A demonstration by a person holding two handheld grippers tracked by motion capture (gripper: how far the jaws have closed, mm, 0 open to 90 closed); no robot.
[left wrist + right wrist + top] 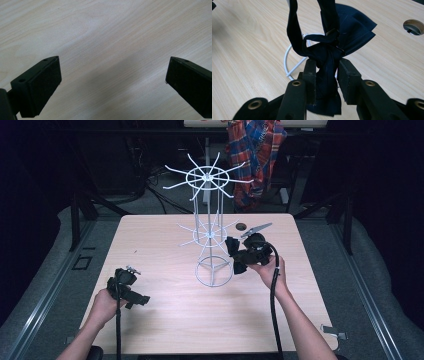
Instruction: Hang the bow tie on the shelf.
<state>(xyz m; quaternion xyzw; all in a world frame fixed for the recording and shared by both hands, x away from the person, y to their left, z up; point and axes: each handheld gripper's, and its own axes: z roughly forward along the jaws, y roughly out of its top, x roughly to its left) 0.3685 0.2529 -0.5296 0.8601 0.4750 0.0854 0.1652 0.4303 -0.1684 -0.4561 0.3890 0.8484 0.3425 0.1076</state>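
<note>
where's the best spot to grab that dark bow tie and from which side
Grip the bow tie at its narrow knotted centre, coming from below the knot, where the right hand-held gripper is clamped now. The wings flare wide and floppy, and the strap loops rise above toward the white rack, so the bunched middle fits between the jaws.

One wire rack, one bow tie (dark), two tools.

Left hand-held gripper w/ jaws wide apart: one black jaw at lower left, other at lower right, pads facing each other, nothing btwn them. Under & beyond them, light wood-grain tabletop, bare. Soft shadow runs diagonally across the wood btwn the jaws.
</note>
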